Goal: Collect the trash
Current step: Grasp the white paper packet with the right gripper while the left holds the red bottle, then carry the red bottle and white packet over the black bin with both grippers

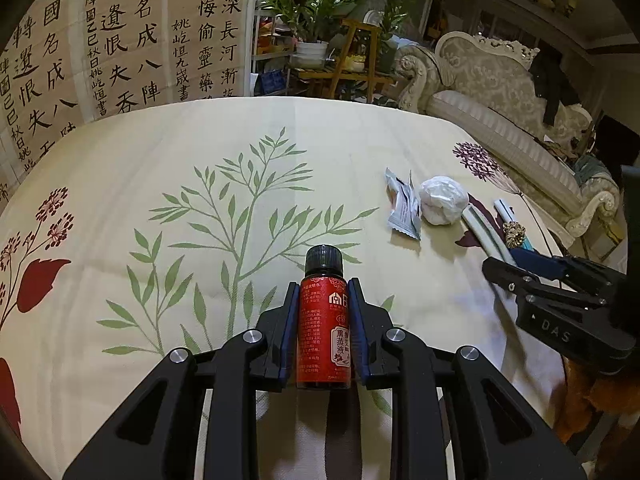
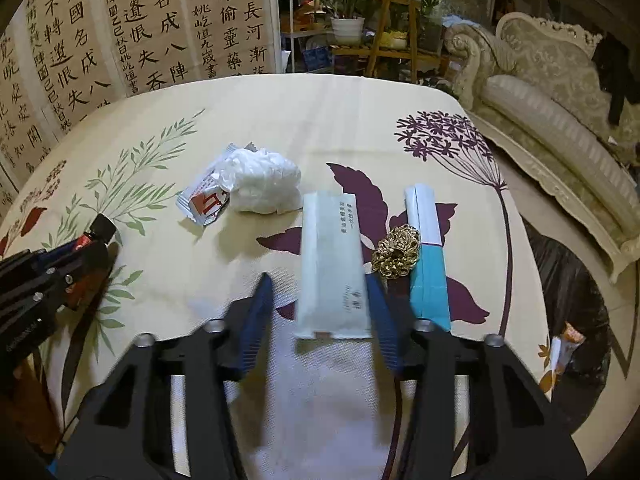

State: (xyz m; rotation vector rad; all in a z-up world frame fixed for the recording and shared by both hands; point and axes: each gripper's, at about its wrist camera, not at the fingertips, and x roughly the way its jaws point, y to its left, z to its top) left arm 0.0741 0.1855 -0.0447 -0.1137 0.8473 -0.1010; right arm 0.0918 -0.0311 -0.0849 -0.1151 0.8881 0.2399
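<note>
Fingers of the left gripper [image 1: 323, 308], two, are clamping one red-labelled bottle [image 1: 323, 332] with a black cap, lifted over the desk [image 1: 160, 184]. Fingers of the right gripper [image 2: 322, 304], two, are standing partly apart, with one pale paper sleeve [image 2: 330, 268] between them; contact on its left edge is not visible. Lying on the floral cloth: one crumpled white wad [image 2: 266, 186], one snack wrapper [image 2: 202, 202] touching it, one white-and-teal packet [image 2: 428, 256], one gold filigree ornament [image 2: 396, 254] beside that packet.
</note>
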